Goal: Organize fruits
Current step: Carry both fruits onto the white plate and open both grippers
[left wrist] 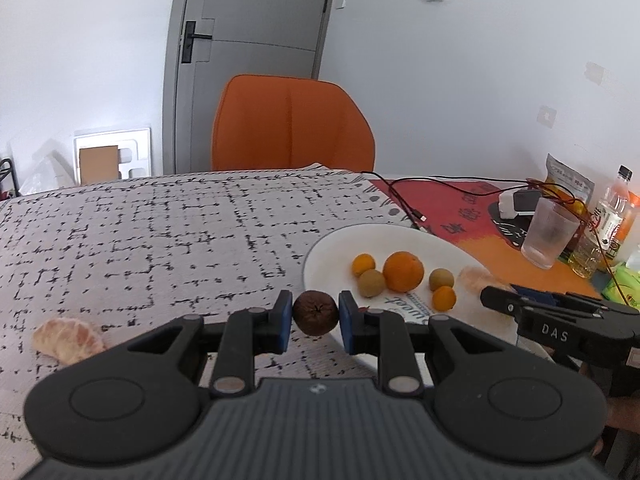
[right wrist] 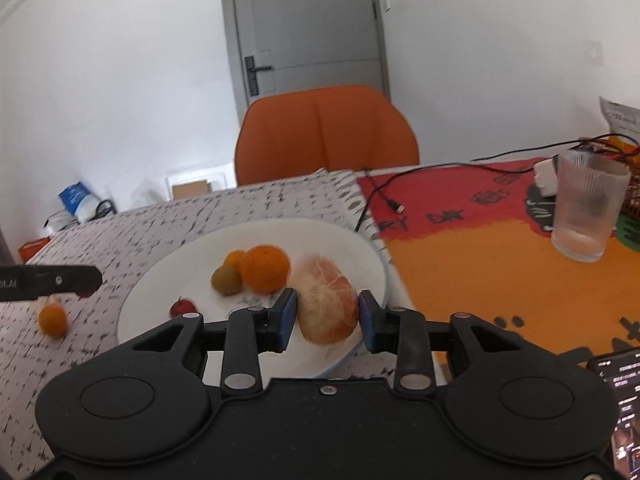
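Observation:
My left gripper (left wrist: pixel 315 316) is shut on a small dark brown round fruit (left wrist: pixel 315 312), held just left of the white plate (left wrist: pixel 332 252). The plate holds an orange (left wrist: pixel 403 271), small orange and greenish fruits, and a peeled citrus piece (left wrist: pixel 476 278). My right gripper (right wrist: pixel 327 317) stands around that peeled citrus piece (right wrist: pixel 328 304) at the plate's near right rim (right wrist: pixel 376 256); the pads look close to its sides. Another peeled citrus piece (left wrist: pixel 66 340) lies on the tablecloth at left. A small orange fruit (right wrist: pixel 52 320) lies off the plate at left.
An orange chair (left wrist: pixel 292 124) stands behind the table. A ribbed glass (right wrist: pixel 584 208), cables (right wrist: pixel 384 196), bottles (left wrist: pixel 612 216) and a snack bag (left wrist: pixel 568 176) sit on the red-orange mat at right. A phone (right wrist: pixel 620 396) lies at the near right.

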`<state>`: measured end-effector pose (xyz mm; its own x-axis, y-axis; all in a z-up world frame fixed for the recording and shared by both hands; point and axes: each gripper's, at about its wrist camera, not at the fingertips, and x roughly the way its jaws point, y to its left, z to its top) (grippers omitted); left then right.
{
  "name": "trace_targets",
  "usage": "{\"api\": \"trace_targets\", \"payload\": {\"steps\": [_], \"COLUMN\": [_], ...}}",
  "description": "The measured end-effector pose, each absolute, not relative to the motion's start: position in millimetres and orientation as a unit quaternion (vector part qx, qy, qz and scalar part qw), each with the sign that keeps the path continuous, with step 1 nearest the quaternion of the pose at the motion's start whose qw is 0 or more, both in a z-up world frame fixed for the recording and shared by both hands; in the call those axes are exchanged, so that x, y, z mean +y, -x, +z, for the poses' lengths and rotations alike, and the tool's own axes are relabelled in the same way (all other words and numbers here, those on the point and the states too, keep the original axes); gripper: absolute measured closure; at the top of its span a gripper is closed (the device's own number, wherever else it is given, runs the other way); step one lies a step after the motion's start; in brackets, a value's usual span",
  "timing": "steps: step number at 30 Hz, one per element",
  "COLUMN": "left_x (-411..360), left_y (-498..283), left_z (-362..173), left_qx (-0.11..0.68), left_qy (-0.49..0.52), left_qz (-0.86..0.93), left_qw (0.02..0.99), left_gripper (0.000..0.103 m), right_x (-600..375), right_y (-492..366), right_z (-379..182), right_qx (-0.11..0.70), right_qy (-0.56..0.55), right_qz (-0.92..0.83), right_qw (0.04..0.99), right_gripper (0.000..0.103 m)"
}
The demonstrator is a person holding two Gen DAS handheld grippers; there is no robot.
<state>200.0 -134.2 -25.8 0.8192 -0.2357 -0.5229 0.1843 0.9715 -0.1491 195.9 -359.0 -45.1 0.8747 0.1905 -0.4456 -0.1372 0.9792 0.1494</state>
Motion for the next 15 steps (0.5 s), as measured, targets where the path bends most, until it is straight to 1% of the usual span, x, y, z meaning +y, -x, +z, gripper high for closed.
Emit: {"api": "trace_targets", "payload": {"steps": [2, 6, 11, 15], "left_x": [-137, -144, -150, -155], "left_y": [-201, -203, -205, -208], "left_z": [-25, -25, -25, -25], "left_qx": [0.279, 0.278, 0.278, 0.277], "left_qy": [0.044, 0.042, 0.041, 0.044], "left_qz": [-0.114, -0.121, -0.131, -0.140], "left_qw": [0.953, 0.952, 0.951, 0.949], "left_gripper": [0.080, 0.080, 0.080, 0.080], "right_x": [-359, -359, -359, -357], "right_y": [-195, -190, -186, -185], "right_z": [-43, -42, -41, -40], "right_qx": [0.231, 0.230, 0.236, 0.236], "right_qy": [-0.053, -0.058, -0.062, -0.063], "right_qz": [0.083, 0.093, 0.100, 0.101], "right_qw": [0.968, 0.967, 0.965, 0.965], "right_gripper": [0.063, 0.057, 0.055, 0.051]}}
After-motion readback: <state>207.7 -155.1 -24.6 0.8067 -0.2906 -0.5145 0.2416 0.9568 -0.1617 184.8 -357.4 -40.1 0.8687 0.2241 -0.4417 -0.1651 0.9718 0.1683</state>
